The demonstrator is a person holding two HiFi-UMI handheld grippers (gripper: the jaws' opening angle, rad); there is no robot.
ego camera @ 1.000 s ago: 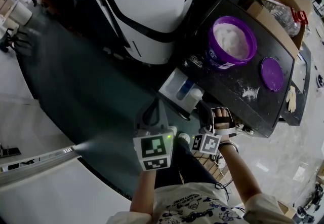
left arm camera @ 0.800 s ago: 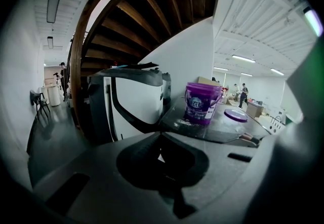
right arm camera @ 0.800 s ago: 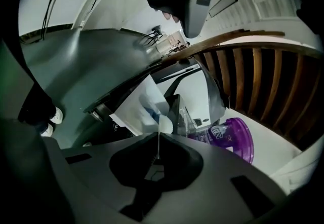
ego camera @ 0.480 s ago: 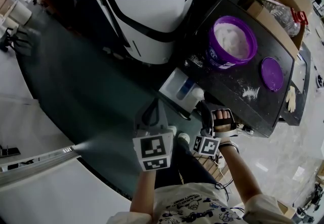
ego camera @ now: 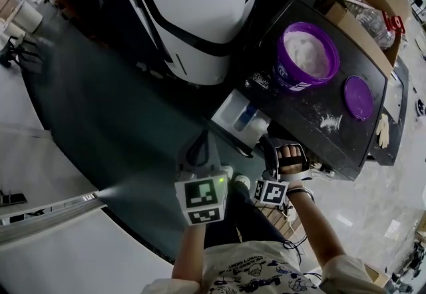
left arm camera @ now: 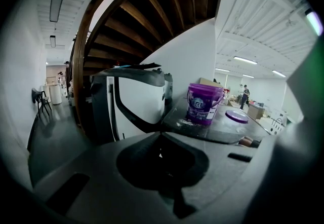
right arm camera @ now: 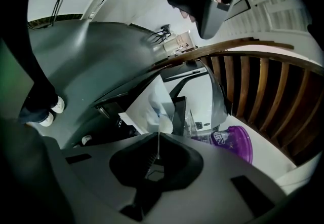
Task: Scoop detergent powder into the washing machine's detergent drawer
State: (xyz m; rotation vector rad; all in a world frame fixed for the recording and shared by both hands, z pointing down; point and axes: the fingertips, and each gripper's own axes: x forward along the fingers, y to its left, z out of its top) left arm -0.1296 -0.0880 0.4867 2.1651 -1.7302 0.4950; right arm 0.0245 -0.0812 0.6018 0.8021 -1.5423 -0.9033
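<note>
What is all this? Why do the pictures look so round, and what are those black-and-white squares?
No robot here: a person holds a tool in each hand, a hand-held gripper with two pinching jaws. The squares are marker cubes fixed on those tools. The head view comes from a camera on the person's head, looking down. It shows the washing machine, its detergent drawer pulled out, and a black table with an open purple tub of white powder, the lid beside it and some spilled powder. The other two pictures come from wide cameras riding on the tools, which bend everything round. The left hand-held gripper faces the tub; the right hand-held gripper faces the drawer. Both have their jaws together and hold nothing.
</note>
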